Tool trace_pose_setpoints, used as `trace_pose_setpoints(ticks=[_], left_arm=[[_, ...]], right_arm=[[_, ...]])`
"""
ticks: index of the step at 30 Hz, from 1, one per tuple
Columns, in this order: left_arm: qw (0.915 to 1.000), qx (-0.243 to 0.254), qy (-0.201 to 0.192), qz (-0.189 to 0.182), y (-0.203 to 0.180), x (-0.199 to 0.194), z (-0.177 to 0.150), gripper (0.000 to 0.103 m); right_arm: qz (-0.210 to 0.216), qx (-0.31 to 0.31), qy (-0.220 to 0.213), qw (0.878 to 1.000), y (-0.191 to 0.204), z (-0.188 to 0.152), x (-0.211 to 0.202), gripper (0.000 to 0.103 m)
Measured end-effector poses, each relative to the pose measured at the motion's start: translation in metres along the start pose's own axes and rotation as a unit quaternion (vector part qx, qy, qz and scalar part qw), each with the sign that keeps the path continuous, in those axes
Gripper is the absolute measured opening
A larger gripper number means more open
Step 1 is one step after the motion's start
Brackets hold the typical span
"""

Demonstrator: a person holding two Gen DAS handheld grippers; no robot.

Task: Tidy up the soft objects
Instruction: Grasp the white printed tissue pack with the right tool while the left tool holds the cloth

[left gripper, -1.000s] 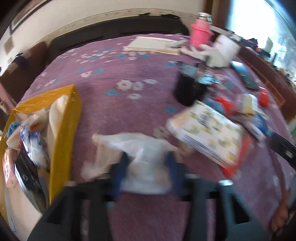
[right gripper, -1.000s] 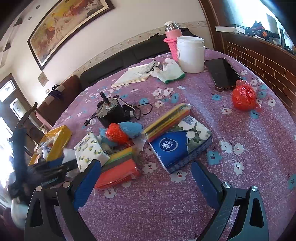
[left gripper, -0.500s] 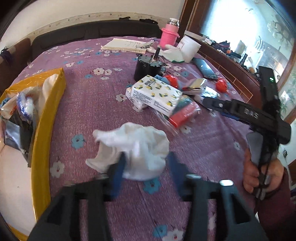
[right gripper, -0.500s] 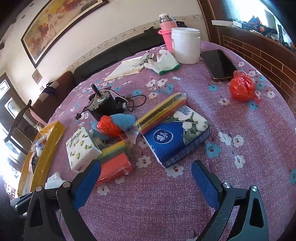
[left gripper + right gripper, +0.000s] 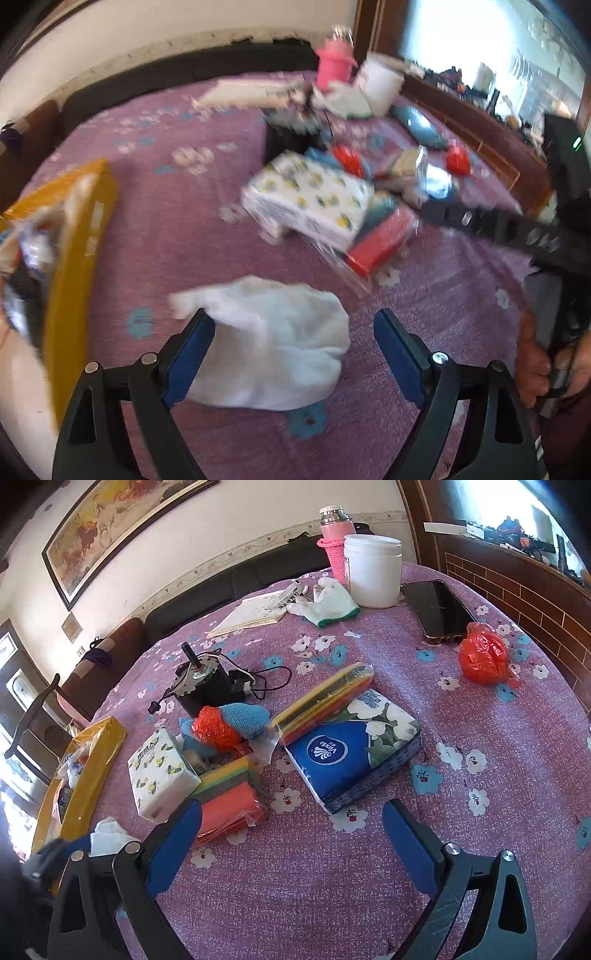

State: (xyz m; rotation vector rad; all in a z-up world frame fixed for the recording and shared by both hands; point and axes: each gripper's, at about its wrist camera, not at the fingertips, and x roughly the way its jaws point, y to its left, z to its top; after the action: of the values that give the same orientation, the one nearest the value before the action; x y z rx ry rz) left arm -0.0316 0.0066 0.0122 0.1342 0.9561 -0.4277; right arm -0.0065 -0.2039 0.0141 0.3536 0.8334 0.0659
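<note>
L hand-held gripper (image 5: 293, 345): jaws opening, white cloth (image 5: 273, 339) between them, lying slack on tabletop (image 5: 443, 295) just beside yellow bag (image 5: 79, 236), prob. a staging spot. R hand-held gripper (image 5: 291, 843): wide, empty, hovering near sponge pack (image 5: 229, 805), likely next.

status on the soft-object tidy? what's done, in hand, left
Done: a few bagged items sit in the yellow tray. In hand: nothing gripped; the left gripper is opening, the white cloth lying on the table between its fingers, beside the tray. The right gripper is open and empty. Left: lemon-print tissue pack, blue tissue pack, sponges, blue knit piece, red bag.
</note>
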Motion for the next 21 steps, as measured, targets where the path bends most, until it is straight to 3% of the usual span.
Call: trace_pose_setpoints(ticks=[2,3,4,6,9,12,16,19,21], left_arm=[[0.9999,0.001,-0.012,-0.008,-0.003,-0.005,-0.001,0.087],[0.9994,-0.008,-0.012,-0.030,0.000,-0.007,-0.002,0.080],[0.9993,-0.014,-0.009,-0.034,0.002,-0.006,-0.003,0.071],[0.9994,-0.024,-0.013,-0.020,0.008,-0.010,-0.006,0.039],[0.9947,-0.073,-0.022,-0.070,0.026,-0.022,-0.013,0.025],[0.9876,-0.114,-0.048,-0.097,0.043,-0.043,-0.020,0.025],[0.9803,-0.135,-0.091,-0.111,0.059,-0.077,-0.031,0.025],[0.9775,-0.140,-0.107,-0.115,0.063,-0.091,-0.035,0.025],[0.9800,-0.130,-0.105,-0.109,0.061,-0.092,-0.034,0.027]], right_arm=[[0.001,0.005,-0.001,1.000,-0.002,0.000,-0.001,0.100],[0.001,0.008,-0.001,1.000,-0.003,0.000,-0.001,0.100],[0.002,0.013,0.000,1.000,-0.005,0.001,0.000,0.100],[0.004,0.021,0.002,1.000,-0.008,0.001,0.000,0.100],[0.008,0.043,0.002,0.999,-0.017,0.002,0.000,0.100],[-0.004,0.048,-0.017,0.999,-0.019,0.004,-0.009,0.100],[-0.007,-0.001,-0.052,0.999,0.010,0.010,-0.036,0.100],[0.011,-0.067,-0.035,0.997,0.051,0.019,-0.035,0.100],[0.017,-0.112,-0.009,0.994,0.079,0.022,-0.022,0.100]])
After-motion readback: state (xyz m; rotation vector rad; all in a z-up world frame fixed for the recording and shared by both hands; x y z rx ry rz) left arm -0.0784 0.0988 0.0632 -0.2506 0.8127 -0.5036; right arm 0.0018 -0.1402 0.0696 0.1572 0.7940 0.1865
